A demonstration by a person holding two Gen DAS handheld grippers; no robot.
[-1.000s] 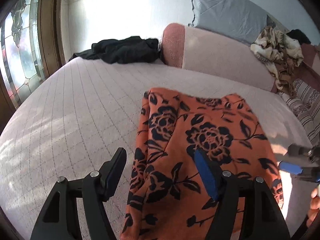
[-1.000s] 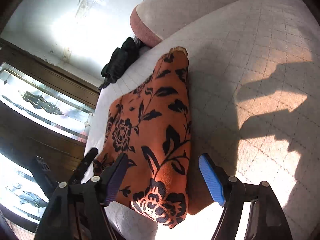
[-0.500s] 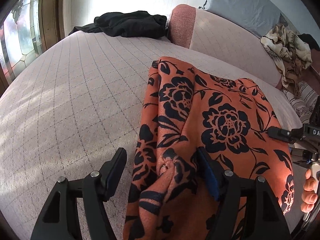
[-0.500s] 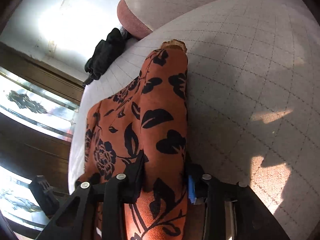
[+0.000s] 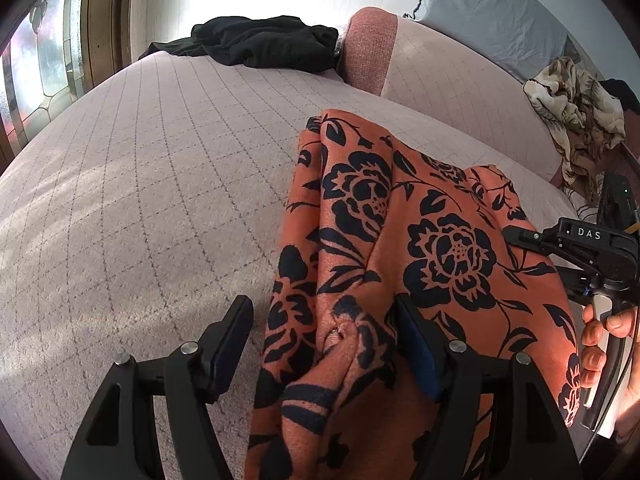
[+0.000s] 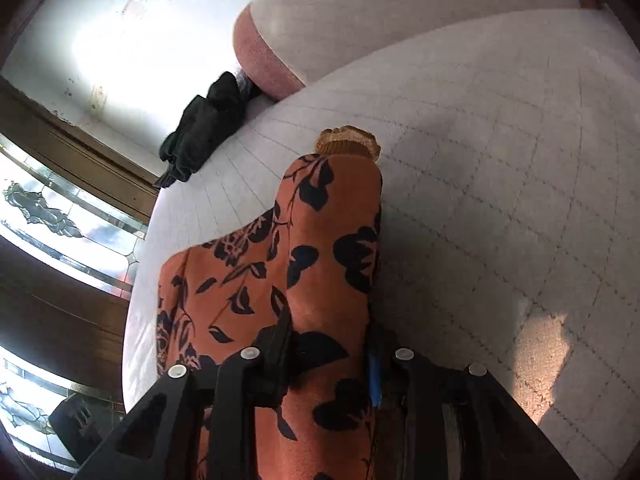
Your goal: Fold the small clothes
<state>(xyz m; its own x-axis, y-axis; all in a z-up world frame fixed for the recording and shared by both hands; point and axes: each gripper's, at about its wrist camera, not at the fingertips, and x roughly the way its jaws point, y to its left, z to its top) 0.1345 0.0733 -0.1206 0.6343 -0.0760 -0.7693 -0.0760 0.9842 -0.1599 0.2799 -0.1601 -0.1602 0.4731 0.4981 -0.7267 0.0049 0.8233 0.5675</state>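
Note:
An orange garment with black flowers [image 5: 420, 240] lies on the pale quilted bed [image 5: 160, 184]. My left gripper [image 5: 324, 340] is open, with a bunched fold of the garment's near edge between its fingers. My right gripper [image 6: 328, 344] is shut on the garment [image 6: 320, 264] at its near end, the cloth pinched between both fingers. The right gripper also shows in the left wrist view [image 5: 576, 248], at the garment's right edge, with the hand that holds it.
A black garment [image 5: 264, 40] lies at the far end of the bed by a pink bolster [image 5: 400, 60]. A grey pillow [image 5: 492, 12] and a crumpled beige patterned cloth [image 5: 576, 100] lie at the back right. Stained-glass windows [image 6: 48, 216] line the left side.
My right gripper went from open to shut on the garment's end. My left gripper moved closer, so a bunched fold now sits between its open fingers.

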